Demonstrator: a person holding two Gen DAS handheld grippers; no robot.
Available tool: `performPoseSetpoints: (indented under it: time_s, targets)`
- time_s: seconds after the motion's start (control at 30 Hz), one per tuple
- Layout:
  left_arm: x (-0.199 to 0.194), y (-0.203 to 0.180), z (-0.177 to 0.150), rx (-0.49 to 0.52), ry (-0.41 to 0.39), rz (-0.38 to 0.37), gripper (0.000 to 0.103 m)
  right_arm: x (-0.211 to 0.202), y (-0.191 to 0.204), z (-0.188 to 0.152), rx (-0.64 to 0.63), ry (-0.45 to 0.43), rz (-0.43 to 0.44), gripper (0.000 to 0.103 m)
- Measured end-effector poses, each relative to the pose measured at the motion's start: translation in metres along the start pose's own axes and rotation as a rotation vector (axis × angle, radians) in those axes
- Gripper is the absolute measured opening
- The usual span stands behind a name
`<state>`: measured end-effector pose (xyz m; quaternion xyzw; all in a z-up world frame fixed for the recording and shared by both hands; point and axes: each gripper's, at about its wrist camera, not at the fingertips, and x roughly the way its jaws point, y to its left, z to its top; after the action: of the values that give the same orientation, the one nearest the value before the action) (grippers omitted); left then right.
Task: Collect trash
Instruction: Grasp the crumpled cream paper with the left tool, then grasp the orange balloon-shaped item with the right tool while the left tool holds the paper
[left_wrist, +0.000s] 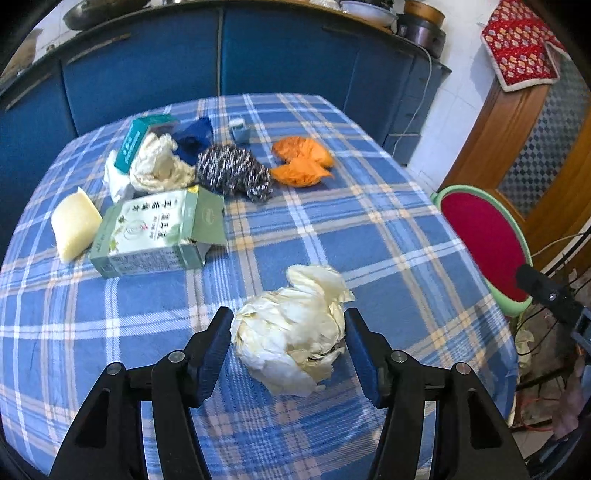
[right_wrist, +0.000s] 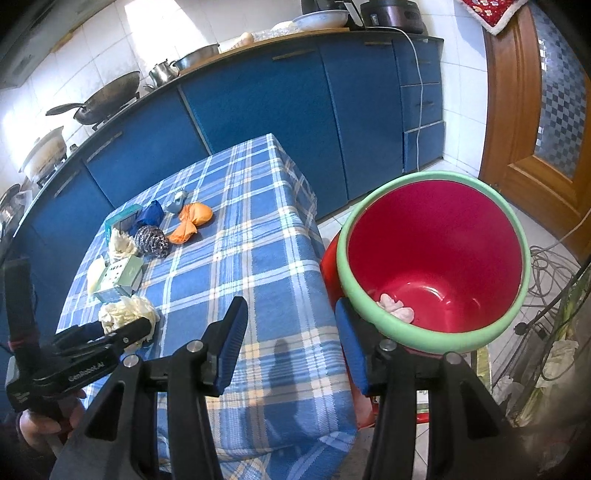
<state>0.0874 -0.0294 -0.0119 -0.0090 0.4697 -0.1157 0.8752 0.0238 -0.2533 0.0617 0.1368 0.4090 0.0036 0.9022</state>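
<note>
A crumpled cream-white wad lies on the blue plaid tablecloth, near its front edge. My left gripper is open around it, one blue pad at each side of the wad and neither visibly squeezing it. The right wrist view shows the same wad in front of the left gripper. My right gripper stands open and empty over the table's corner, its right finger just beside the green rim of a red bin. A small pinkish scrap lies at the bin's bottom.
Further back on the table lie a green tea box, a pale yellow sponge, a steel scourer, an orange crumpled bag, another white wad, a blue bag and a teal box. Blue cabinets stand behind.
</note>
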Motion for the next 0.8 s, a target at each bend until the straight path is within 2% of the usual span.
performPoseSetpoints:
  time_s: [0.1,0.13,0.17,0.43,0.8]
  targets:
    - [0.003,0.002,-0.001,-0.011,0.001,-0.016,0.06,0.001,0.001,0.0,-0.004,0.004,0.001,0.051]
    - [0.002,0.002,-0.001,-0.012,-0.002,-0.02,0.055,0.002,0.001,0.0,-0.005,0.006,0.001,0.051]
    - [0.001,0.003,-0.001,-0.011,-0.006,-0.033,0.047,0.003,0.002,0.0,-0.006,0.008,0.001,0.051]
    - [-0.009,0.014,0.005,-0.034,-0.042,-0.05,0.045,0.012,0.013,0.005,-0.029,0.026,0.01,0.051]
    - [-0.025,0.049,0.028,-0.085,-0.122,0.019,0.045,0.036,0.048,0.021,-0.086,0.046,0.039,0.051]
